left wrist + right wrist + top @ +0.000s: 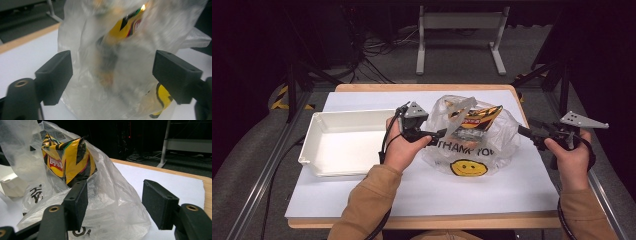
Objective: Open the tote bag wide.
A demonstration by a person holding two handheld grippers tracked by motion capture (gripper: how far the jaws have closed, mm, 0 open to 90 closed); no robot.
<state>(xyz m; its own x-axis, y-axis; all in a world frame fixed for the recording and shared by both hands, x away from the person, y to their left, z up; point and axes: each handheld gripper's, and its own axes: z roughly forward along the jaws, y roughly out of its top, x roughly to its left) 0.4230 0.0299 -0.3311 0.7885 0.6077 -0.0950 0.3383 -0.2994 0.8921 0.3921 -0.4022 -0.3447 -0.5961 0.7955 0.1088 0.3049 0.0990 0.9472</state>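
Note:
A clear plastic bag (472, 145) printed with "THANK YOU" and a yellow smiley lies mid-table, holding a yellow chip bag (477, 116). My left gripper (441, 135) is at the bag's left side and open. In the left gripper view, the gripper (115, 75) has bag film (87, 50) bulging between its wide jaws, with the chip bag (125, 25) blurred behind. My right gripper (523, 132) hovers open just off the bag's right edge. In the right gripper view, the gripper (117, 205) faces the bag (110, 180) and the chip bag (65, 162).
An empty white tray (319, 122) sits on the left of the white-covered table (462, 195), close to the left hand. The wooden table edge (422, 87) runs along the back. A white bench frame (459, 22) stands on the floor beyond.

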